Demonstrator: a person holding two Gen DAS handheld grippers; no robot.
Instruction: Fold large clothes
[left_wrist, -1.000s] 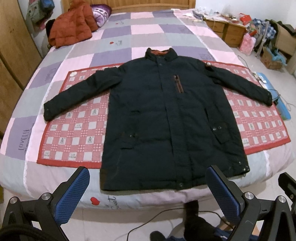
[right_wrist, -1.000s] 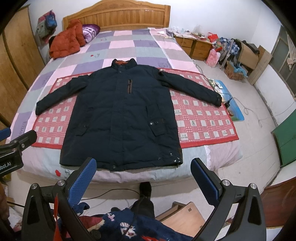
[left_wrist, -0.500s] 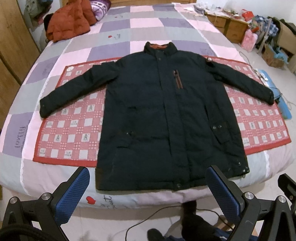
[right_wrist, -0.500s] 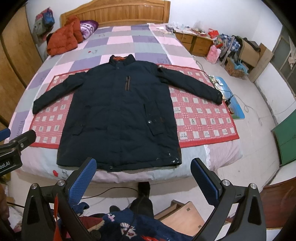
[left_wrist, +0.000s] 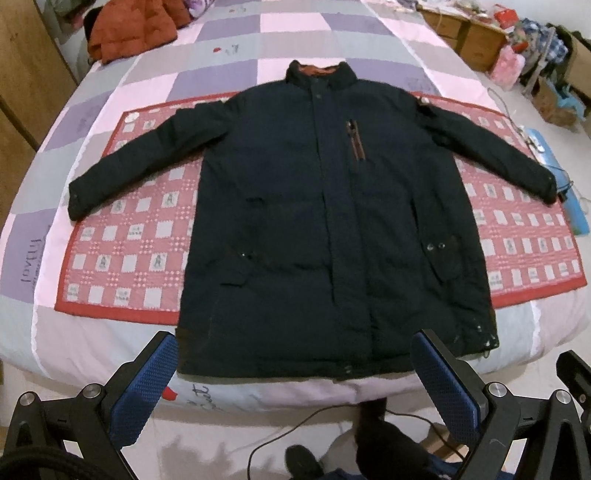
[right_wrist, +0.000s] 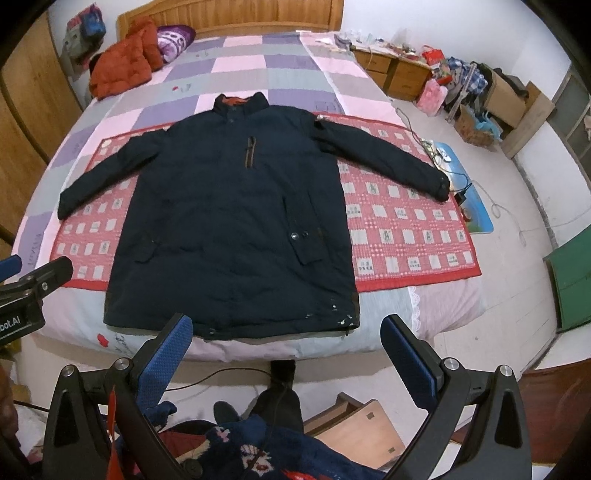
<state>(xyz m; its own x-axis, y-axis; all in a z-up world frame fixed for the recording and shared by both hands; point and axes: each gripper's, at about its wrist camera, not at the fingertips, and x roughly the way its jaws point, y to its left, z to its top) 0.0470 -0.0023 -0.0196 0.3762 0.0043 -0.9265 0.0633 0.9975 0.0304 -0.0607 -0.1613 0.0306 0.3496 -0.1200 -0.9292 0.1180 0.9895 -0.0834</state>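
A large dark navy jacket (left_wrist: 325, 229) (right_wrist: 236, 229) lies flat and face up on the bed, both sleeves spread out, collar toward the headboard. It rests on a red checked mat (left_wrist: 125, 251) (right_wrist: 406, 236). My left gripper (left_wrist: 295, 354) hangs open above the hem, its blue pads framing the hem's lower corners. My right gripper (right_wrist: 288, 339) is open too, just short of the hem near the bed's foot. Neither holds anything.
A patchwork bedspread (left_wrist: 229, 33) covers the bed, with an orange coat (right_wrist: 122, 62) near the wooden headboard (right_wrist: 236, 18). Cluttered nightstands (right_wrist: 391, 70) and boxes stand at the right. A cable (left_wrist: 295, 428) and a person's feet (right_wrist: 273, 398) are on the floor below.
Both grippers have moved forward toward the bed, so the jacket looks larger and its hem sits closer to the fingers. Both stay open.
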